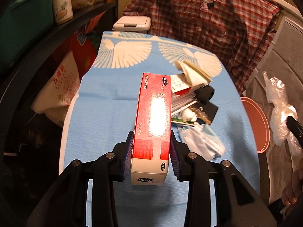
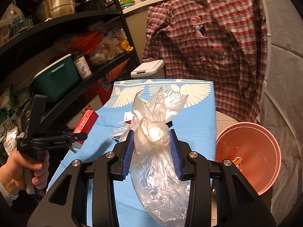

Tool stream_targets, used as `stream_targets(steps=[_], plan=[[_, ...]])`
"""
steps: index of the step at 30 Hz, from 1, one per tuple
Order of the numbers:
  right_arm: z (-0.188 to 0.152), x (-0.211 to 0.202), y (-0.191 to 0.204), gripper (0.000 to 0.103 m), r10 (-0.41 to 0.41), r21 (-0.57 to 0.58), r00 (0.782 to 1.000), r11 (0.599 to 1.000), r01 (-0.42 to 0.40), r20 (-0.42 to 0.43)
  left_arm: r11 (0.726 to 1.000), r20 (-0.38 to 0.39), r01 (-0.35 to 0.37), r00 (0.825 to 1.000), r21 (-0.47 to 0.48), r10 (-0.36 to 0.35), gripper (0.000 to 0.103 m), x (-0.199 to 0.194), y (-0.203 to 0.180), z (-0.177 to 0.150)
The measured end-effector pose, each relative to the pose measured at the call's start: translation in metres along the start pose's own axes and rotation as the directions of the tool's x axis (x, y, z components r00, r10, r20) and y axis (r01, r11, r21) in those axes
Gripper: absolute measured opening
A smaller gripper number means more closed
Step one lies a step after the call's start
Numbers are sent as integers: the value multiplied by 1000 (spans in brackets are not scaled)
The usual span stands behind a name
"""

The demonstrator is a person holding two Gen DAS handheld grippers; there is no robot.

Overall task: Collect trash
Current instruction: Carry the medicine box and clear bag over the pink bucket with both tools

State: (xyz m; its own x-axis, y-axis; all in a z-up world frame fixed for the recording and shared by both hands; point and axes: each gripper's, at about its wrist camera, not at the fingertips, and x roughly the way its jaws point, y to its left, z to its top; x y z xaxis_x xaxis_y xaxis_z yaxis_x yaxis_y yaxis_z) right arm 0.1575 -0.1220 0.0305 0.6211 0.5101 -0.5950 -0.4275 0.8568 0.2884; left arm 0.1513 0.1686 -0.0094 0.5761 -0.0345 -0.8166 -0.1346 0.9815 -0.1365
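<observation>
Holding two pieces of trash at once, one per tool. Left gripper [image 1: 151, 147]: jaws narrowed onto the near end of a long red and white medicine box [image 1: 153, 121], blue pads flat against its two long sides, box pointing away and raised off the cloth. Right gripper [image 2: 151, 147]: jaws closed on a knotted clear plastic bag [image 2: 155, 143], pinched around the bulge just below the knot; loose tail hangs toward the camera, crinkled top flares up past the fingers.

Below both, table under a blue cloth [image 1: 106, 94] with a white wing pattern. Just right of the box from the left wrist view, the remaining litter pile [image 1: 193, 102]: a crumpled blue face mask [image 1: 202, 141] nearest, then cards and paper scraps, a small black roller-like piece, folded cream paper farthest. Exact contents of the pile are hard to sort.

Beside the table's right edge, on the floor, a pink basin [image 2: 250, 151] with one small orange wrapper already inside. Likely the collection bin.

Farther off: white flip-lid bin [image 2: 147, 68] behind the table's far end, plaid shirt [image 2: 206, 49] hanging over it, dark shelving [image 2: 62, 24] with pots and jars on the left.

Judgement: step in hand is carry-to-bin, both loads secured. Next move calls for swinging each load right over the basin and opening the jaws; the bag is closer. Box must clear the pile without sweeping it. Mask and scraps remain.
</observation>
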Motion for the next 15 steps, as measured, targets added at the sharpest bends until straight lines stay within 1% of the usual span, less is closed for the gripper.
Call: stream_targets(steps=[8,15], plan=[[-1,-8,-17,37,-53,21,998,998,53,27,999,59,16,998,33,-18,35,-11,-23,1],[0,-12,-30,37,-102,37,994,994,100,40,997,103,46,993,69,-53,35,-19,-43,4]])
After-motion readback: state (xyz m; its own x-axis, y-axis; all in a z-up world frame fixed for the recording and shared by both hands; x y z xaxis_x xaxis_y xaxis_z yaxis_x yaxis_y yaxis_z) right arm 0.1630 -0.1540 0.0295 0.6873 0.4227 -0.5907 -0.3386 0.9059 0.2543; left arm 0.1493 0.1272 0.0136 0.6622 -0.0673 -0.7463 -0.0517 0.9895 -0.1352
